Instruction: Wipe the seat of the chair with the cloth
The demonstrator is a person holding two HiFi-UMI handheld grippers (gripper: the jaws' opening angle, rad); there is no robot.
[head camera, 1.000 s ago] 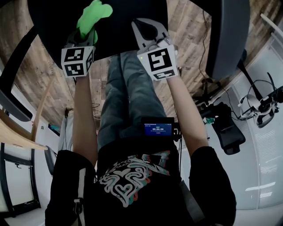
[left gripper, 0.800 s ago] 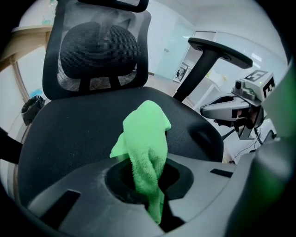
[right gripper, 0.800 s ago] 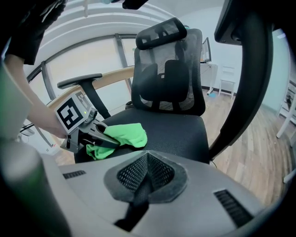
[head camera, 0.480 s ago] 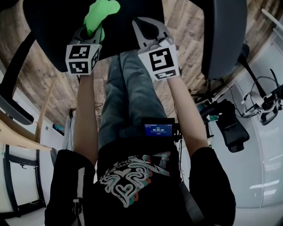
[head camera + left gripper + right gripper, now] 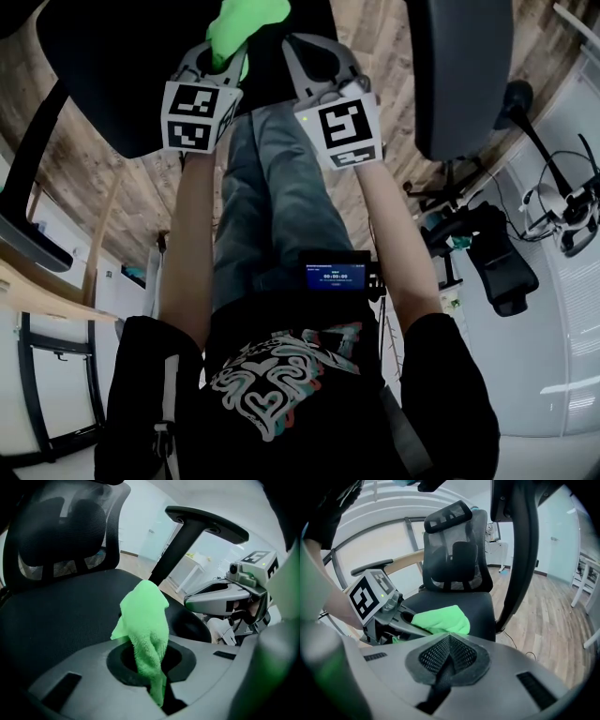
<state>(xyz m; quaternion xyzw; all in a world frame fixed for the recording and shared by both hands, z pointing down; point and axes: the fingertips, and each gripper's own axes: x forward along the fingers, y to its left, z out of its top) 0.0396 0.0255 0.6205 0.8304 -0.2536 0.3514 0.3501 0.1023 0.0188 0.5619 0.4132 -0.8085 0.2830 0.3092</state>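
1. Room: the floor (image 5: pixel 112 202) is brown wooden planking. It changes to a pale smooth surface at the person's right, where a second black chair (image 5: pixel 502 277) stands well apart from the work. The right gripper view shows white walls and a glazed partition behind the chair.

2. Chair: the seat (image 5: pixel 122 75) is black fabric and fills the upper part of the head view. A mesh backrest (image 5: pixel 457 555) with a headrest rises behind the seat. A black armrest (image 5: pixel 206 520) stands on an angled post at the far side of the seat.

3. Right gripper (image 5: pixel 319 61): it is held above the front edge of the seat, just beside the left gripper (image 5: pixel 222 58). Its jaws are closed together with their mesh pads meeting, and nothing is between them.

4. Left gripper: its jaws are clamped on the cloth (image 5: pixel 145 616).

5. Cloth: it is bright green and fleecy. One end is pinched in the left jaws. The bunched free end lies on the front part of the seat.
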